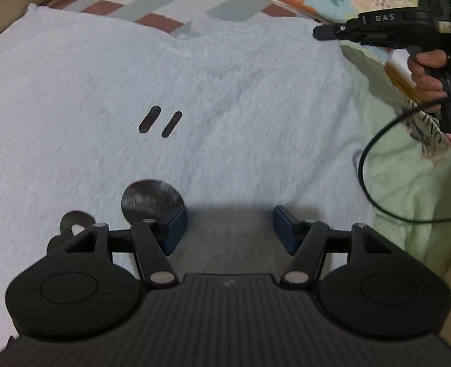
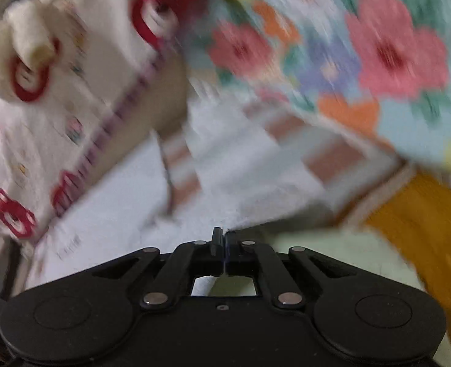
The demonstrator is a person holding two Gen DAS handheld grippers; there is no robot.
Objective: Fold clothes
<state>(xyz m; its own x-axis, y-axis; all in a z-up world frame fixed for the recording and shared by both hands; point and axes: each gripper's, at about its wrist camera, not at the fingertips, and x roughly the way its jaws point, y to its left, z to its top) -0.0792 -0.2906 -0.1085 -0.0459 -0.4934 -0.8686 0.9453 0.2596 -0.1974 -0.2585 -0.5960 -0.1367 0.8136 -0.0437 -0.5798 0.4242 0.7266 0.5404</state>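
Left wrist view: my left gripper (image 1: 230,229) hangs with its jaws wide apart and nothing between them, low over the near part of the top (image 1: 170,98), a pale fleecy garment spread flat across the bed. Its neckline (image 1: 182,41) lies at 12 o'clock, and black patches show on the front around 9 o'clock of my fingers. At 2 o'clock the right gripper (image 1: 318,33) sits at the top's far right corner, held in a hand (image 1: 424,76).

Right wrist view: heavily blurred. The right gripper (image 2: 221,235) has its jaws pressed together; pale fleece (image 2: 240,214) meets the tips, so I judge it has the top's edge pinched, though blur keeps me from being certain. A floral cover (image 2: 363,61) fills 1 o'clock, a red-patterned cloth (image 2: 57,91) 10 o'clock.

To do this fold well, I'd want both corners of one side held before lifting, so the fleece carries over level and the edges meet square, without dragging the layer underneath.
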